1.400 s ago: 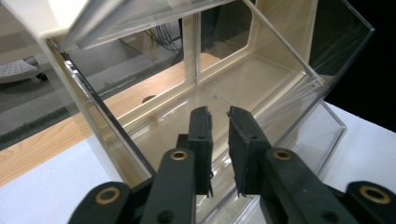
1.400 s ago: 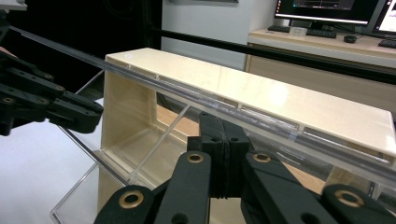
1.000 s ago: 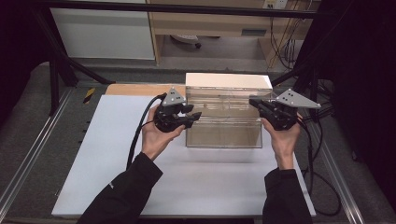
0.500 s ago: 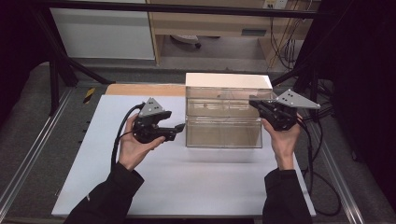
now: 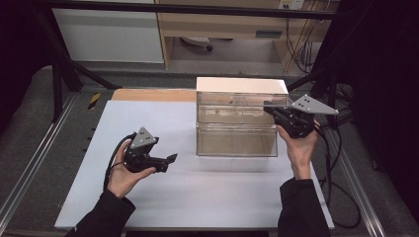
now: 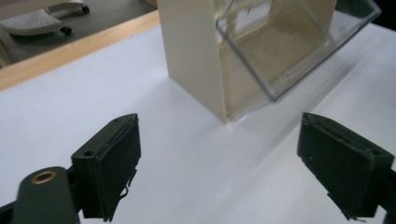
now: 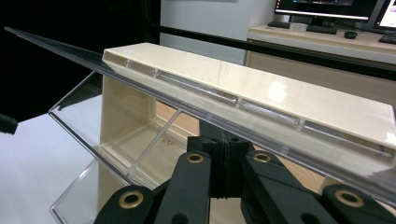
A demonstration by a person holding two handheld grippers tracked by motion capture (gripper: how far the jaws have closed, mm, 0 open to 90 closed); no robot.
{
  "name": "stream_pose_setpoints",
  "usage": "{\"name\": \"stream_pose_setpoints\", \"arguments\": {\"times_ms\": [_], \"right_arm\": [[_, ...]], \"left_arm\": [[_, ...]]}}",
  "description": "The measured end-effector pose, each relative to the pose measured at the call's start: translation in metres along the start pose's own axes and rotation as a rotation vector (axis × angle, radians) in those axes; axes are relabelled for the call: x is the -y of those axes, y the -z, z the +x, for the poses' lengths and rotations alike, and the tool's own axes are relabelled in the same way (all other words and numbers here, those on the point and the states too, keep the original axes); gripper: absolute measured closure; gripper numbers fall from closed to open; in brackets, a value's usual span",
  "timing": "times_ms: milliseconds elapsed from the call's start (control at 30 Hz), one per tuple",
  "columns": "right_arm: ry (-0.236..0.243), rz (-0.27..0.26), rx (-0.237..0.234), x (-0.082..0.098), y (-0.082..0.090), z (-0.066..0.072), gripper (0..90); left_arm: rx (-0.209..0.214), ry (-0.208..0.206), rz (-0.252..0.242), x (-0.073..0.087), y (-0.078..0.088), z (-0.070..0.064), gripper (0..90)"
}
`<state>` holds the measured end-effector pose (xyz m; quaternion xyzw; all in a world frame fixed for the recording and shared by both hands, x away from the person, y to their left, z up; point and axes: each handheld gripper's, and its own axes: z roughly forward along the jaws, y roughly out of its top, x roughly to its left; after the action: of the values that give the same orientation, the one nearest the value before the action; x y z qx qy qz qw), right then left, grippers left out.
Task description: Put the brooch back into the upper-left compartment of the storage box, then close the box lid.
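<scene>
A cream box (image 5: pixel 241 85) with clear front panels (image 5: pixel 236 140) stands on the white board (image 5: pixel 148 123), right of centre. My right gripper (image 5: pixel 270 109) is at the box's upper right corner, its jaws shut on the edge of the clear hinged lid (image 7: pixel 187 100), which slants up across the cream top (image 7: pixel 261 91). My left gripper (image 5: pixel 171 160) hovers low over the board, left of the box and apart from it. Its jaws have just been opening and stand wide with nothing between them (image 6: pixel 219 140). The box's cream side wall (image 6: pixel 196 60) lies ahead of them.
A wooden strip (image 5: pixel 153 95) borders the board's far edge. Metal rails (image 5: pixel 34 163) run along both sides of the table. A yellow and black item (image 5: pixel 94 100) lies at the far left. Cables (image 5: pixel 341 187) trail at the right.
My left gripper has left the box's left side, swung left and toward the near edge, sunk lower, and spread its jaws. The right gripper and the lid have kept still.
</scene>
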<state>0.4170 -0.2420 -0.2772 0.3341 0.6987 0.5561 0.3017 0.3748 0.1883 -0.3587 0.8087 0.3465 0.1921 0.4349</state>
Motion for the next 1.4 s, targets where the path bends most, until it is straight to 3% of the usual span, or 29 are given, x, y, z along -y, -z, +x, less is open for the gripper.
{"name": "stream_pose_setpoints", "arguments": {"times_ms": [167, 667, 1000, 1400], "right_arm": [[-0.003, 0.001, 0.0, 0.0, -0.001, 0.0, 90.0], [-0.011, 0.002, -0.003, 0.0, -0.002, 0.001, 90.0], [-0.008, 0.005, -0.006, 0.002, 0.0, 0.001, 90.0], [-0.015, 0.021, -0.014, 0.007, 0.003, 0.003, 90.0]], "left_arm": [[-0.011, 0.022, 0.023, 0.025, 0.003, 0.008, 11.1], [-0.059, 0.045, 0.066, 0.082, 0.014, 0.023, 9.2], [-0.066, 0.042, 0.077, 0.099, 0.017, 0.029, 9.2], [-0.092, 0.068, 0.082, 0.111, 0.023, 0.038, 9.2]]}}
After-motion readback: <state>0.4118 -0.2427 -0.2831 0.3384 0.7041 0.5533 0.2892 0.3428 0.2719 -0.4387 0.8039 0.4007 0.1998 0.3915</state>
